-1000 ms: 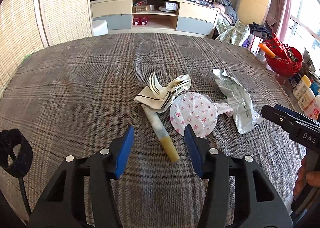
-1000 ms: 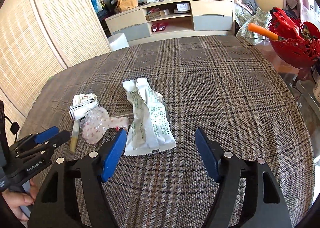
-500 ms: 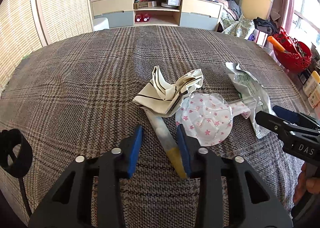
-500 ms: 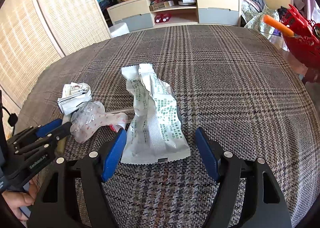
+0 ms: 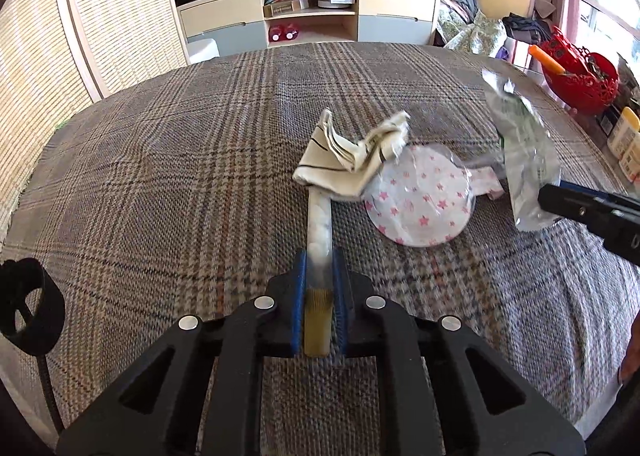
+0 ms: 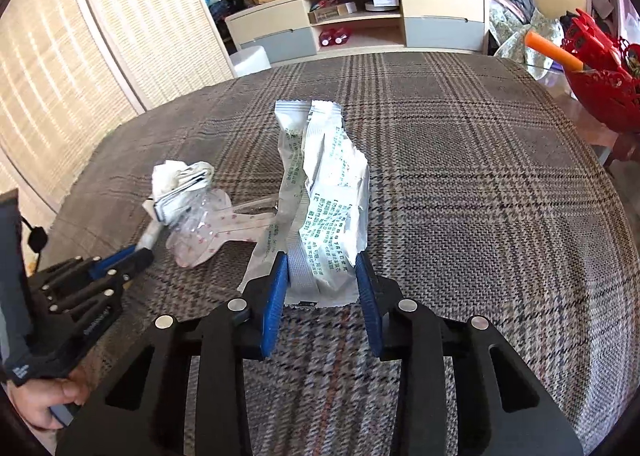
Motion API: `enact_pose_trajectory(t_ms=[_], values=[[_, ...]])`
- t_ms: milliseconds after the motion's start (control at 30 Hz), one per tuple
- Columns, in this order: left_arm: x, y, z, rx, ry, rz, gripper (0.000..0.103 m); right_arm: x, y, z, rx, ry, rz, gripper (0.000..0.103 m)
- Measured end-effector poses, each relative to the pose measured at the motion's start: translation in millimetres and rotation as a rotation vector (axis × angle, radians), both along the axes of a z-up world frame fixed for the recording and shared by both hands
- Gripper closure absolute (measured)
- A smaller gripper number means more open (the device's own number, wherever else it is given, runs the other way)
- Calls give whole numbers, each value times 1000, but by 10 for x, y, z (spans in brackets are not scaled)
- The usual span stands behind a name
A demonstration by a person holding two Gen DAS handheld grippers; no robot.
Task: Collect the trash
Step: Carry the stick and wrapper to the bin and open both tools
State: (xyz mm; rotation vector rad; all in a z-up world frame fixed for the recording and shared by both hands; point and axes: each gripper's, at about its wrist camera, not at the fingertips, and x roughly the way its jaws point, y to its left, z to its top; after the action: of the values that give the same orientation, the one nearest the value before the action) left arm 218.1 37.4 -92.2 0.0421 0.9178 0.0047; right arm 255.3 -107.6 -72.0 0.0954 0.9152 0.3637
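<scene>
Left claw [image 5: 319,276] has just pinched shut on the yellow-tipped tube [image 5: 318,228] mid-surface, right claw [image 6: 322,276] has narrowed around the white wrapper [image 6: 324,212] beside it but isn't visibly clamped yet, so both pieces look nearly ready to lift off the plaid surface [image 5: 160,184].

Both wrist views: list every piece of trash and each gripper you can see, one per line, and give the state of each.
Left gripper: shut on the stick.
Stick: pinched at its yellow end, far end under the paper.
Paper: crumpled, lying on the cloth.
Star wrapper: flat on the cloth, untouched.
Right gripper: closing around the packet, not clearly shut.
Packet: torn open, crumpled, between the right fingers.
</scene>
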Motion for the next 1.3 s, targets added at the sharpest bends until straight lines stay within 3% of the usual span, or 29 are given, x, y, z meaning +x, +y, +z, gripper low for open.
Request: enact_pose_trajectory(t_ms=[200, 333, 533, 833, 1300], values=[[-259, -26, 49, 30, 30, -22, 92, -257, -199, 91, -58, 7, -38, 68], [-499, -107, 130, 26, 33, -46, 91, -567, -354, 183, -37, 13, -50, 68], [-1005, -265, 258, -64, 22, -126, 91, -1069, -510, 116, 34, 43, -39, 68], [-1683, -413, 333, -147, -34, -127, 91, -1742, -561, 184, 78, -13, -15, 68], [-2562, -618, -94, -164, -13, -128, 91, -2486, -482, -209, 71, 37, 23, 68]])
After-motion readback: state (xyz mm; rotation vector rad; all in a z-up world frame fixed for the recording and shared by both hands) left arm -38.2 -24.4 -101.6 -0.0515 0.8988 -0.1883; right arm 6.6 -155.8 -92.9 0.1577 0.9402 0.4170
